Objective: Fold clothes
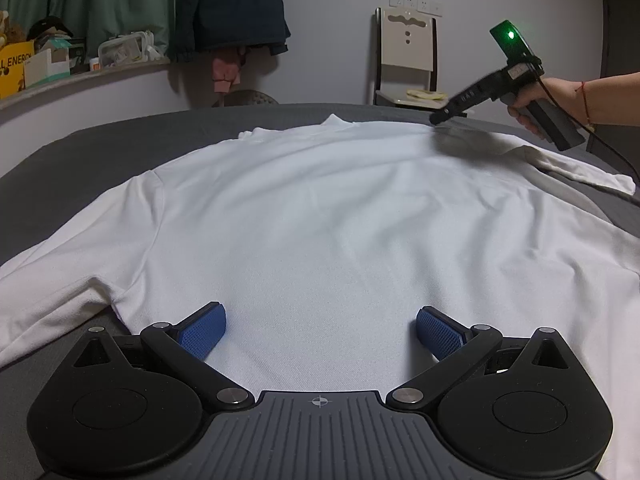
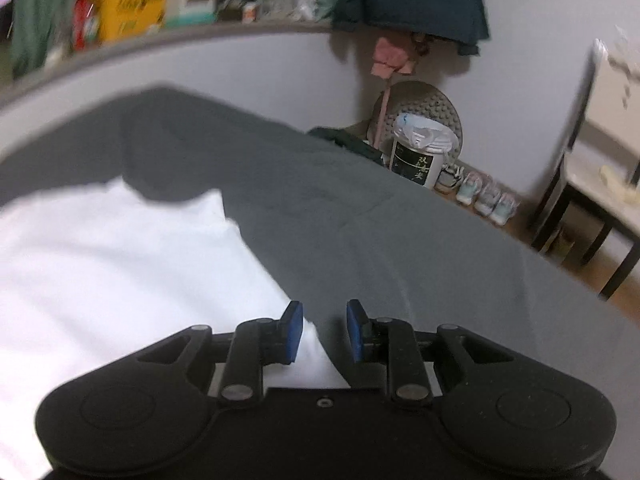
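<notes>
A: Legible text. Yellow box [image 1: 14,70], upper left of the left wrist view, reads "ENERG…", the rest cut off. White tub [image 2: 422,152], right of centre in the right wrist view, has a dark label with pale characters, too blurred to read.

B: Containers?

A: Clear plastic bin [image 1: 120,51] on the ledge [image 1: 100,76], upper left; contents indistinct. The tub has crumpled white material at its mouth. A row of sneakers [image 2: 480,196] stands on the floor just beside it.

B: The garment?

A: White shirt [image 1: 320,220] lies spread flat on the grey bed [image 1: 100,152] and fills the middle of the left wrist view; one sleeve runs to the lower left, the other to the right edge.

B: Grippers?

A: Left gripper [image 1: 320,334], bottom centre, jaws wide apart, blue pads [image 1: 204,332] low over the shirt's near edge; I cannot tell whether they touch it. Right gripper [image 2: 322,332] is narrowly parted, with the edge of the shirt [image 2: 120,280] between its pads [image 2: 294,332], nothing clamped. In the left view's upper right, a hand [image 1: 532,110] holds it over the shirt's far shoulder.
</notes>
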### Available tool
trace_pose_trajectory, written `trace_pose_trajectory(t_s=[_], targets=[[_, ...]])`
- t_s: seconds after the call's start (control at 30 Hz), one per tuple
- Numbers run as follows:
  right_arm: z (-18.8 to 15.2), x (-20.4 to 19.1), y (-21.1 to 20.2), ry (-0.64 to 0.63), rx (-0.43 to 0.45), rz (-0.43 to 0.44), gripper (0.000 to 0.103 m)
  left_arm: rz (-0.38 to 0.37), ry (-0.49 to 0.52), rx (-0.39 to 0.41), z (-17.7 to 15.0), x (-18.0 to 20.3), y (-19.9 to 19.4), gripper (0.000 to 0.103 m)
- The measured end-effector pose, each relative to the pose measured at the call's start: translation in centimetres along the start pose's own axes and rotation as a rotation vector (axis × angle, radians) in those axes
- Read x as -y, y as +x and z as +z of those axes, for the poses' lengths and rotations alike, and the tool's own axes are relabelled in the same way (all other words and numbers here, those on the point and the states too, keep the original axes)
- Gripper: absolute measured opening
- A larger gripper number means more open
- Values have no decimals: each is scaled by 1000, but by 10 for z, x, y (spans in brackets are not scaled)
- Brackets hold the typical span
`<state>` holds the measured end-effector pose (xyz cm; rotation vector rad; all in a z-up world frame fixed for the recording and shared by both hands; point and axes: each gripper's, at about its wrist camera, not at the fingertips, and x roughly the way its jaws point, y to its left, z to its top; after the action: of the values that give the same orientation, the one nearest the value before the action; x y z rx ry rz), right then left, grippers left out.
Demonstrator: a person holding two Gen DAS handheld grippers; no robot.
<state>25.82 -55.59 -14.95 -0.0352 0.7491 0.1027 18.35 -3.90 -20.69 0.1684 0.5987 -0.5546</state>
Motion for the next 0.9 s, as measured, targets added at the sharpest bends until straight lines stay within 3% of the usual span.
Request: trace_pose_trajectory(t_s=[0.13, 0.23, 0.4, 0.47, 0.6, 0.67, 0.73, 0.8, 0.9], targets=[[-1, -6, 17, -43, -118, 25, 24, 0, -1, 1, 0, 0, 0, 103], [-1, -10, 22, -69, -132, 15, 25, -1, -1, 1, 0, 0, 0, 103], [2, -13, 22, -96, -140, 21, 7, -1, 0, 1, 0, 0, 0, 103], [-2, -30, 17, -231, -87, -61, 5, -1, 0, 1, 0, -1, 0, 103], [-31, -81, 7, -624, 144, -351, 5, -1, 0, 2, 0, -1, 0, 103], [-39, -93, 17, -694, 166, -445, 1, -1, 0, 2, -1, -1, 0, 103], [-35, -89, 34, -628, 74, -447, 3, -1, 0, 2, -1, -2, 0, 103], [-27, -77, 46, -505, -6, -424, 17, -1, 0, 1, 0, -2, 0, 103], [-13, -50, 38, -285, 0, -382, 30, -2, 0, 1, 0, -2, 0, 103]])
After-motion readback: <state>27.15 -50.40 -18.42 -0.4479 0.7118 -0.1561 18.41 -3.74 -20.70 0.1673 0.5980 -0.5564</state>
